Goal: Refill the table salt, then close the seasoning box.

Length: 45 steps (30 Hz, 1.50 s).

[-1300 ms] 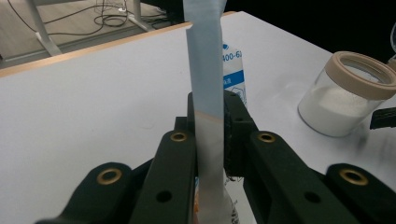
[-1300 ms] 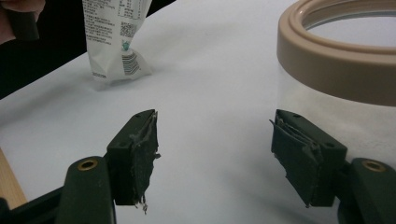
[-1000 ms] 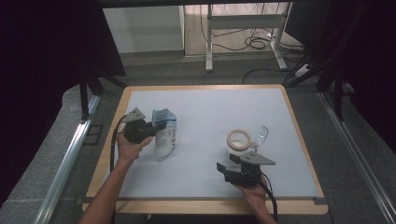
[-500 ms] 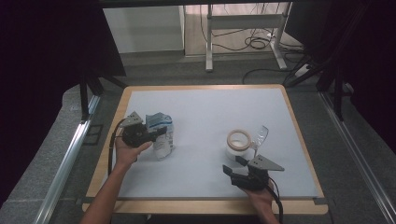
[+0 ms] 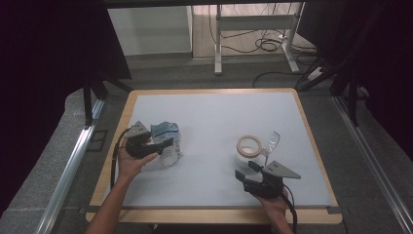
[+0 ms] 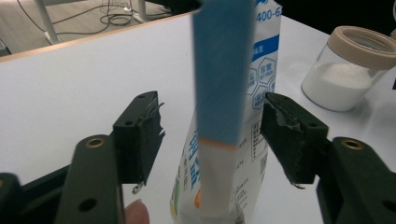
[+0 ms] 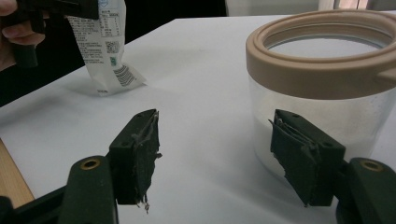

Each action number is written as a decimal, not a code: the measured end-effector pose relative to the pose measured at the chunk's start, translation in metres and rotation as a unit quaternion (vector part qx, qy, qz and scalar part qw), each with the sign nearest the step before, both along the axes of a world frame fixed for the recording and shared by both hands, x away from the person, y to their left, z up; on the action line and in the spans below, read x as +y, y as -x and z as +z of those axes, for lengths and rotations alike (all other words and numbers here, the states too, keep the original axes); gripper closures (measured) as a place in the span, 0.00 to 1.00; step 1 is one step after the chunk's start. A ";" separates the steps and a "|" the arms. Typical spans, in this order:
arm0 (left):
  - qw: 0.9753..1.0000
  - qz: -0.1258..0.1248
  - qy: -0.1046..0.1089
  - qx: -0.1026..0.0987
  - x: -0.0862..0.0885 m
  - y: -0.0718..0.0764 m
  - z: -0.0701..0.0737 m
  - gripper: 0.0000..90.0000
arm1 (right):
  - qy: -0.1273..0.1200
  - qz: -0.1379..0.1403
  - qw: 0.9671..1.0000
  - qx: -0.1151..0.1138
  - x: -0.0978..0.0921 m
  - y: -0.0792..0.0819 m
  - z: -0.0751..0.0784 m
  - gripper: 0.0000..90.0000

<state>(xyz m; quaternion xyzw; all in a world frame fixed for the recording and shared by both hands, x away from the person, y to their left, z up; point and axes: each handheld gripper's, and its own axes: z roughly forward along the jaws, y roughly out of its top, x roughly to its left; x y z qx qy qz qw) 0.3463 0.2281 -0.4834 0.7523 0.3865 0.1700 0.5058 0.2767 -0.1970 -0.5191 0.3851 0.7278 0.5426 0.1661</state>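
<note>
Pouch [image 6: 233,116] stands between the left gripper's [image 6: 212,135] parted jaws, so close squarely below the blue strip; right gripper [image 7: 215,154] waits agape beside the jar [image 7: 327,93].

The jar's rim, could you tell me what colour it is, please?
Beige; the jar rim shows best in the right gripper view.

White table [image 5: 209,109], pouch [image 5: 168,141], lidded jar [image 5: 248,148]
</note>
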 end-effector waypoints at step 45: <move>0.999 0.030 -0.022 0.036 0.015 0.042 -0.031 0.32 | -0.007 -0.068 0.997 -0.037 -0.071 0.009 0.025 1.00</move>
